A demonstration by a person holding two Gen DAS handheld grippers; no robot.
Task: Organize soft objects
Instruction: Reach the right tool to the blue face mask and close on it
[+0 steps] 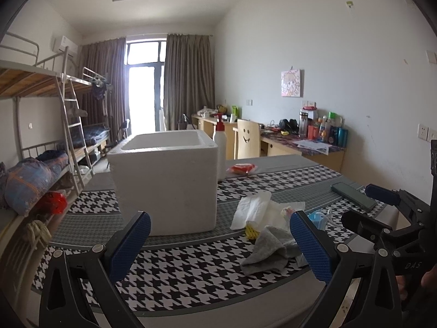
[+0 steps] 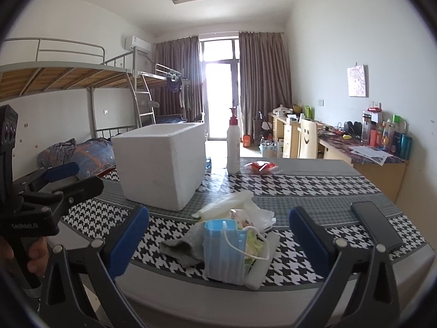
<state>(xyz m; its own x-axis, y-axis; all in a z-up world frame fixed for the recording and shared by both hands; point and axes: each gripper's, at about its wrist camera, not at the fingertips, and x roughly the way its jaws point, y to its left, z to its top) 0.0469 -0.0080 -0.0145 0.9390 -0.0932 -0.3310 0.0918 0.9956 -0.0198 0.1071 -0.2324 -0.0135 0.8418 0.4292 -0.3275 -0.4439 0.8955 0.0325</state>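
1. The left gripper [image 1: 218, 246] hangs above the near edge of the table [image 1: 191, 276], its blue jaws spread wide and holding nothing.
2. The right gripper [image 2: 218, 243] is also above the near edge, jaws wide apart and empty; the pile of soft things lies between them in its view.
3. The pile is near the table's front: a grey sock [image 2: 183, 246], a blue face mask [image 2: 224, 248] lying on top at the front, and white tissue [image 2: 232, 199] behind them at 12 o'clock.
4. From the left wrist view the pile sits at 2 o'clock, and the sock [image 1: 267, 251] is nearest.
5. A white foam box [image 1: 166, 180] stands open at 11 o'clock from the pile, near but not touching it.
6. A white bottle [image 2: 233, 147] stands just beside the box, at its 3 o'clock.
7. A dark phone [image 2: 377, 224] lies flat at 3 o'clock from the pile, well apart.
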